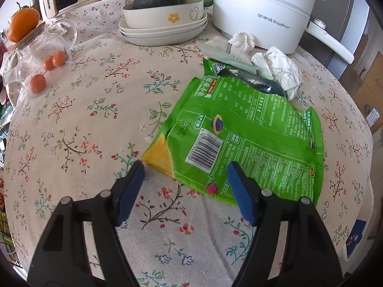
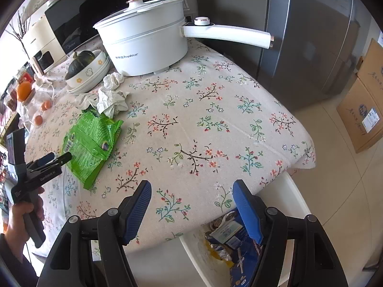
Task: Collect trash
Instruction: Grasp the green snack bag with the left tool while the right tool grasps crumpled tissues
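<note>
1. The green wrapper [image 1: 249,138] lay flat on the tabletop [image 1: 95,124], long axis running away from the left tool [image 1: 185,169].
2. That tool stood open, nearest it; the right tool [image 2: 191,189], open and empty, hung well apart.

Both grippers, left gripper [image 1: 185,166] and right gripper [image 2: 192,184], have black angular frames with round silver screws. Their fingers carry ribbed blue pads [image 2: 246,209]. White "GenRobot.AI" lettering marks the left one's side.
</note>
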`<state>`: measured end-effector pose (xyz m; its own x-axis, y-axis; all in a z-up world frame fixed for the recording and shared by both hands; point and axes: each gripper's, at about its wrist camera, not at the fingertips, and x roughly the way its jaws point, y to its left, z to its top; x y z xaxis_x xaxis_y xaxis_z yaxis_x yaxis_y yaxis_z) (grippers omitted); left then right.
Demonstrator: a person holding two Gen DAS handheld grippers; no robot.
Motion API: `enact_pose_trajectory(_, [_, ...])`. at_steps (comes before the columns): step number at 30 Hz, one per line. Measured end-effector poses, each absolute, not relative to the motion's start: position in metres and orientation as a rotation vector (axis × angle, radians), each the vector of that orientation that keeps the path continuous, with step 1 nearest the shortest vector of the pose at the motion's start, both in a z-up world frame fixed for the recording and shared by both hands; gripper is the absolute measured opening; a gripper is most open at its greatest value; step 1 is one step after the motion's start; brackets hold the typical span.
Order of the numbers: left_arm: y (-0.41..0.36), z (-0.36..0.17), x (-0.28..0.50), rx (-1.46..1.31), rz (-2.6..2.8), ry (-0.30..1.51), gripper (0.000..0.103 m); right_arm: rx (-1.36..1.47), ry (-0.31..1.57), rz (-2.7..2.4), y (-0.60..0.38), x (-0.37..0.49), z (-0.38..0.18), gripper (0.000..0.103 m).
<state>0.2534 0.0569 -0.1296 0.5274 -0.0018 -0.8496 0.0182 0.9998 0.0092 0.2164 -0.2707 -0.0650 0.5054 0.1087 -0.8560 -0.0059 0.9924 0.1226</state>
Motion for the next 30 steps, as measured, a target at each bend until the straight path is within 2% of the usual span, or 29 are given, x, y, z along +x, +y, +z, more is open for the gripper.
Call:
enact_pose_trajectory(2, [0.053,-0.129,0.251,0.032,-0.014,0.981,0.057,0.114,1.043,0.071,-0.27,0.219,-0.066,0.072])
enact_pose_trajectory(4, [0.049,-0.128,0.25,0.038,-0.021,0.967,0.041,0.118,1.047,0.072,-0.269,0.22,-0.067,0.072])
enact_pose_trajectory(5, [0.046,-0.128,0.251,0.052,-0.026,0.963,0.038,0.121,1.05,0.073,-0.269,0.221,-0.067,0.072])
enact_pose_trajectory(7, [0.041,-0.128,0.251,0.071,-0.047,0.96,0.02,0.126,1.056,0.074,-0.268,0.222,-0.068,0.072])
enact_pose_trajectory(8, [0.039,-0.128,0.25,0.088,-0.042,0.961,0.019,0.129,1.058,0.074,-0.267,0.222,-0.069,0.072])
enact_pose_trajectory(11, [0.037,-0.126,0.247,0.105,-0.045,0.971,0.005,0.128,1.061,0.073,-0.265,0.222,-0.069,0.072])
enact_pose_trajectory(16, [0.037,-0.116,0.239,0.059,-0.062,0.983,0.004,0.117,1.059,0.068,-0.263,0.22,-0.069,0.072])
enact_pose_trajectory(30, [0.083,-0.037,0.186,-0.126,-0.072,0.915,0.003,0.128,1.064,0.083,-0.225,0.249,-0.078,0.072])
